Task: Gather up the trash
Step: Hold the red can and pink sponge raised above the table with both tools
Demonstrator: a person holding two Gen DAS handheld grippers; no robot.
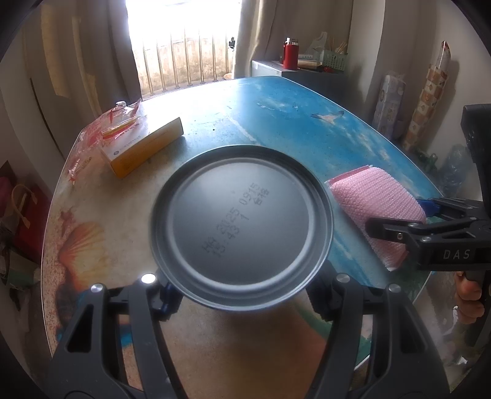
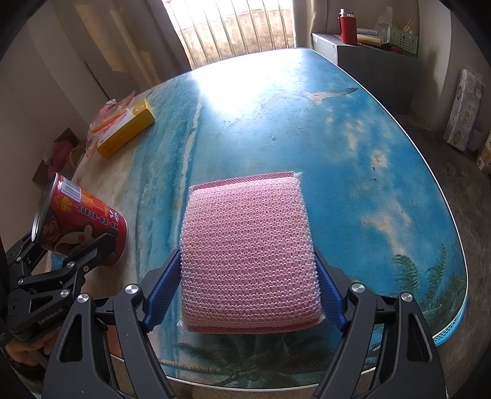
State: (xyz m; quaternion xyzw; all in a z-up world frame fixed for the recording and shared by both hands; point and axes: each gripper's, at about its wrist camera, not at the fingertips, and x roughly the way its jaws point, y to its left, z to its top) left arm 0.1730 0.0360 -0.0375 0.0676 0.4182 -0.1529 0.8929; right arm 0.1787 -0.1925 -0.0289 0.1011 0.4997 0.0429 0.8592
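Jaws clamp a red can (image 2: 83, 224) and pink sponge (image 2: 248, 254).

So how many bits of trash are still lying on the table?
2: a yellow box and a crinkled wrapper lying partly on it, both at the table's far left edge. The can and pink sponge are already held in grippers. More could lie out of view.

A barred window (image 2: 233, 27) glows bright behind the counter's far edge, flanked by beige curtains (image 1: 113, 52). The counter (image 2: 353, 147) wears a printed beach scene — blue sea, clouds, palms — with glare across its far half. Past its far right corner stands a grey cabinet (image 2: 377, 70) carrying a red flask (image 2: 347, 26) and a green basket (image 2: 402, 38). Pale walls; grey floor (image 2: 472, 208) on the right.
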